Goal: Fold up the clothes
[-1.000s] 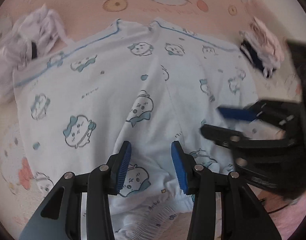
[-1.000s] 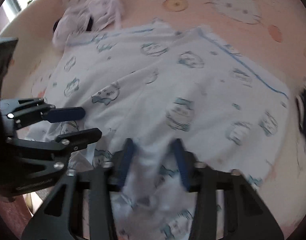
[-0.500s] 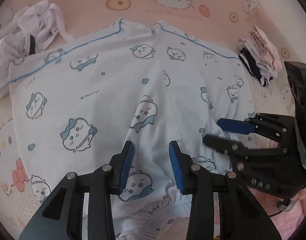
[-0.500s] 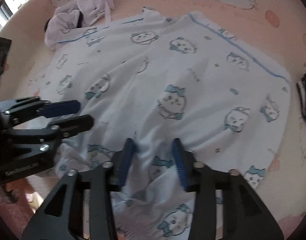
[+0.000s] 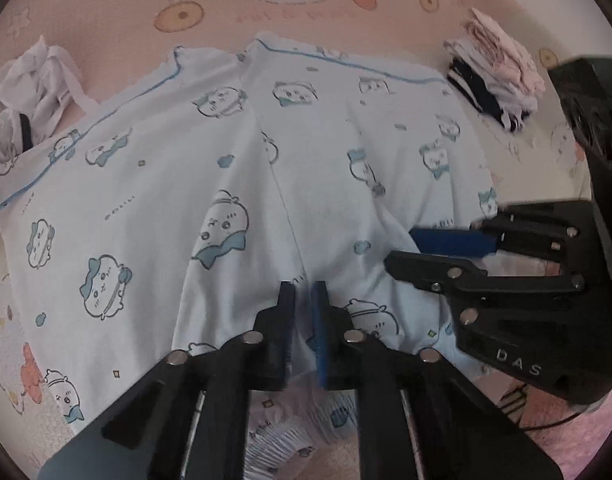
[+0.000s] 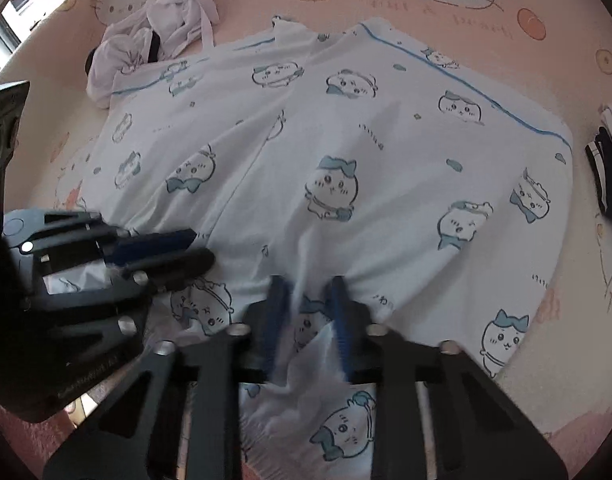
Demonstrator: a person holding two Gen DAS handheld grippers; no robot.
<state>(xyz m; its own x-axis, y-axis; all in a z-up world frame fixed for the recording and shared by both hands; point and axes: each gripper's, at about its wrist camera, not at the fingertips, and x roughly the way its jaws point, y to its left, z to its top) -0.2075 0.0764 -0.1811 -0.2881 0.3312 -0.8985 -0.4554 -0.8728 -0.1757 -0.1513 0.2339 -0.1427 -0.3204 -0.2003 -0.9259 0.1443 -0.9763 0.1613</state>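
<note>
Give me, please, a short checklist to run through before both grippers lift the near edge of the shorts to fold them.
1. Left gripper pinching the shorts: ok, its jaws are nearly shut on a ridge of cloth.
2. Right gripper pinching the shorts: not ok, cloth sits between its jaws but a gap remains.
3. Both layers caught at the waistband: cannot tell, the fingers hide it.
4. Shorts lying flat: ok further up, bunched near the grippers.
5. Far hems clear: the white heap seems to touch the left corner; the folded stack lies apart.
6. Grippers clear of each other: ok, side by side, not touching.
</note>
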